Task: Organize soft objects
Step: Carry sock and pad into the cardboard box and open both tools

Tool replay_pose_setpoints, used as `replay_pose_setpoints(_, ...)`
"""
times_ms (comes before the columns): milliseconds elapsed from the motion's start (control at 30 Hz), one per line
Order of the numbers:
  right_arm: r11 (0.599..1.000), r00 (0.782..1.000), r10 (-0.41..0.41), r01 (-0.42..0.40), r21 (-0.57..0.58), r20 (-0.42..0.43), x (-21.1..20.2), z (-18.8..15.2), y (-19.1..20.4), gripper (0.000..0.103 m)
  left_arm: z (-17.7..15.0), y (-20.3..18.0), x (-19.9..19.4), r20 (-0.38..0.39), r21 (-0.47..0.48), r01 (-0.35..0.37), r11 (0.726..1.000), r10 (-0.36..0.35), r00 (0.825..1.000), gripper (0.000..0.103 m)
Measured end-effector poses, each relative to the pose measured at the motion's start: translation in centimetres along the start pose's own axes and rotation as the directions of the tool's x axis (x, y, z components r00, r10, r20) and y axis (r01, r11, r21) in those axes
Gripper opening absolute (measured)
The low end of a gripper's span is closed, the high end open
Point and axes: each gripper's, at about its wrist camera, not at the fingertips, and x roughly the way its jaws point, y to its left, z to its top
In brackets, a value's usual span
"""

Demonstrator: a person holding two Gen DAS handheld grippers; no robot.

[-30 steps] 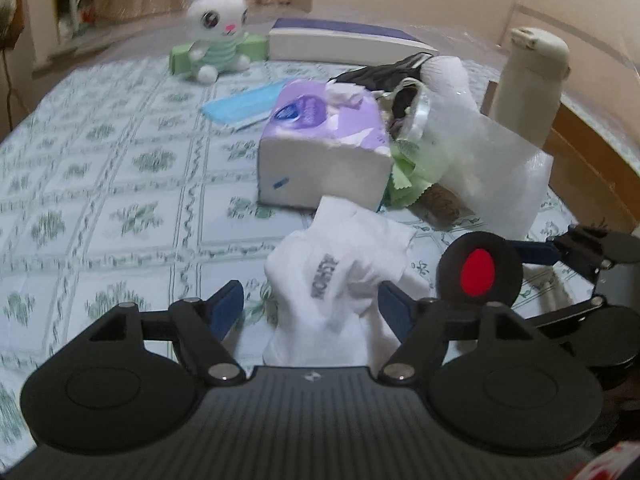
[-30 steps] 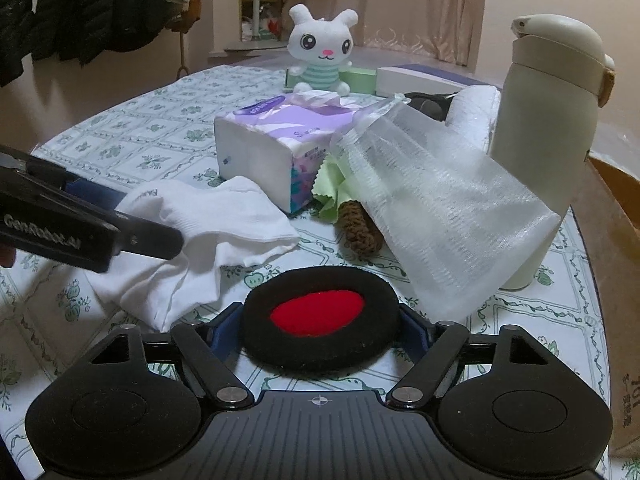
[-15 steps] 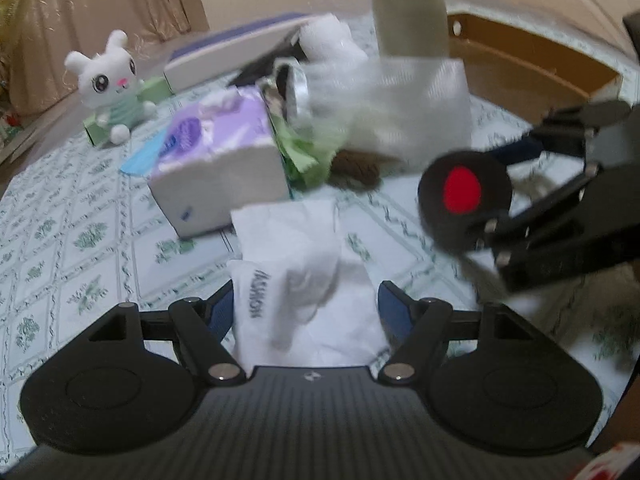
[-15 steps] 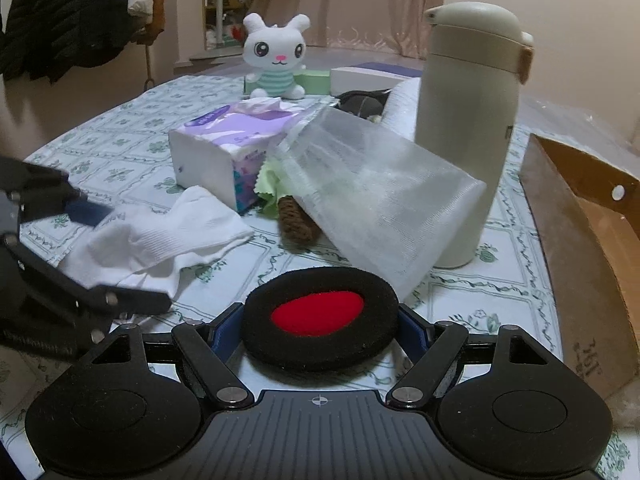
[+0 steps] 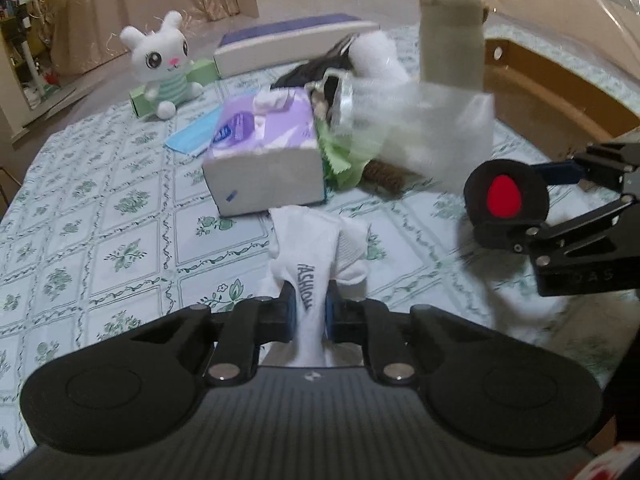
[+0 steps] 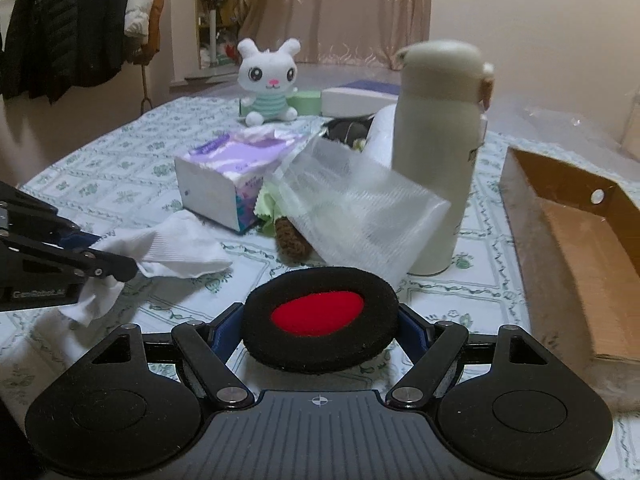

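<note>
Left gripper (image 5: 308,312) closing, pads pinching the limp white sock (image 5: 316,248) mid-fold, toe trailing ahead; right gripper (image 6: 320,332) clamps squashy ear pad (image 6: 320,316) edgewise

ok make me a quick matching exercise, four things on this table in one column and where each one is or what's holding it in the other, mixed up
Things:
1. white sock
2. black and red round pad
3. plush bunny
4. cream bottle

Places:
A. sitting at the far end of the table beside a green box
B. standing upright beside the cardboard box
C. between the jaws of the left gripper, which are closing on it
D. held across the right gripper

Pairs: 1-C, 2-D, 3-A, 4-B
</note>
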Motion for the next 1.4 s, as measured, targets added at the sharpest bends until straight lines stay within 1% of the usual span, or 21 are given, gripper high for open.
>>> replay_pose_setpoints(67, 1.000, 1.000, -0.006, 0.006, 0.005, 0.010, -1.1, -0.1, -0.1, 0.078, 0.1, -0.5, -1.3, 0.016, -0.010, 0.004, 1.000, -0.004, 1.000, 0.012)
replay_pose_setpoints(200, 0.999, 0.999, -0.031, 0.031, 0.020, 0.031, -3.4, -0.5, -0.8, 0.078, 0.8, -2.0, -3.7, 0.052, -0.036, 0.040, 0.999, -0.038, 0.998, 0.012)
replay_pose_setpoints(267, 0.998, 0.997, -0.056, 0.054, 0.032, 0.044, -4.7, -0.8, -1.6, 0.078, 1.5, -3.1, -4.6, 0.073, -0.047, 0.062, 0.997, -0.059, 0.996, 0.012)
replay_pose_setpoints(367, 0.992, 0.991, -0.117, 0.113, 0.058, 0.066, -6.9, -1.3, -3.8, 0.078, 2.7, -4.9, -5.3, 0.102, -0.075, 0.110, 0.991, -0.102, 0.990, 0.012)
replay_pose_setpoints(433, 0.984, 0.983, -0.166, 0.159, 0.080, 0.083, -8.3, -1.4, -5.6, 0.078, 3.8, -6.4, -5.6, 0.127, -0.086, 0.148, 0.985, -0.136, 0.982, 0.012)
replay_pose_setpoints(500, 0.972, 0.971, -0.220, 0.209, 0.110, 0.097, -9.7, -1.5, -7.9, 0.078, 5.2, -8.4, -5.7, 0.154, -0.089, 0.194, 0.977, -0.179, 0.972, 0.012)
replay_pose_setpoints(633, 0.941, 0.941, -0.319, 0.299, 0.160, 0.113, -11.7, -1.4, -12.5, 0.078, 8.2, -12.9, -5.2, 0.193, -0.055, 0.267, 0.962, -0.252, 0.948, 0.012)
replay_pose_setpoints(767, 0.914, 0.917, -0.382, 0.356, 0.197, 0.114, -12.9, -1.9, -16.1, 0.078, 10.9, -16.9, -4.2, 0.212, -0.028, 0.321, 0.947, -0.308, 0.928, 0.012)
replay_pose_setpoints(833, 0.903, 0.909, -0.400, 0.371, 0.217, 0.113, -13.2, -2.1, -17.7, 0.078, 12.1, -18.7, -3.4, 0.213, -0.015, 0.337, 0.941, -0.326, 0.921, 0.012)
replay_pose_setpoints(933, 0.890, 0.901, -0.420, 0.388, 0.239, 0.104, -13.5, -2.5, -19.8, 0.078, 13.7, -20.9, -1.9, 0.208, -0.013, 0.352, 0.936, -0.342, 0.917, 0.012)
replay_pose_setpoints(1067, 0.880, 0.899, -0.429, 0.393, 0.268, 0.088, -13.2, -3.0, -22.2, 0.078, 15.3, -23.1, 0.6, 0.198, -0.026, 0.363, 0.931, -0.352, 0.915, 0.013)
replay_pose_setpoints(1133, 0.877, 0.899, -0.429, 0.392, 0.279, 0.084, -13.1, -3.2, -22.9, 0.078, 15.7, -23.8, 1.5, 0.204, -0.040, 0.371, 0.928, -0.356, 0.912, 0.015)
replay_pose_setpoints(1200, 0.873, 0.899, -0.430, 0.391, 0.291, 0.080, -12.9, -3.3, -23.5, 0.078, 16.1, -24.2, 2.5, 0.222, -0.060, 0.372, 0.926, -0.351, 0.910, 0.022)
replay_pose_setpoints(1233, 0.872, 0.900, -0.429, 0.390, 0.297, 0.078, -12.8, -3.4, -23.7, 0.078, 16.2, -24.3, 2.9, 0.232, -0.073, 0.370, 0.926, -0.345, 0.909, 0.031)
replay_pose_setpoints(1267, 0.872, 0.902, -0.426, 0.387, 0.300, 0.076, -12.5, -3.3, -23.9, 0.078, 16.3, -24.4, 3.3, 0.237, -0.080, 0.363, 0.928, -0.336, 0.912, 0.035)
replay_pose_setpoints(1300, 0.873, 0.903, -0.423, 0.383, 0.302, 0.076, -12.5, -3.4, -24.1, 0.078, 16.3, -24.4, 3.6, 0.234, -0.078, 0.352, 0.933, -0.326, 0.916, 0.036)
replay_pose_setpoints(1400, 0.879, 0.909, -0.410, 0.370, 0.302, 0.077, -12.1, -3.4, -24.3, 0.078, 15.9, -24.2, 3.6, 0.226, -0.055, 0.337, 0.940, -0.317, 0.921, 0.036)
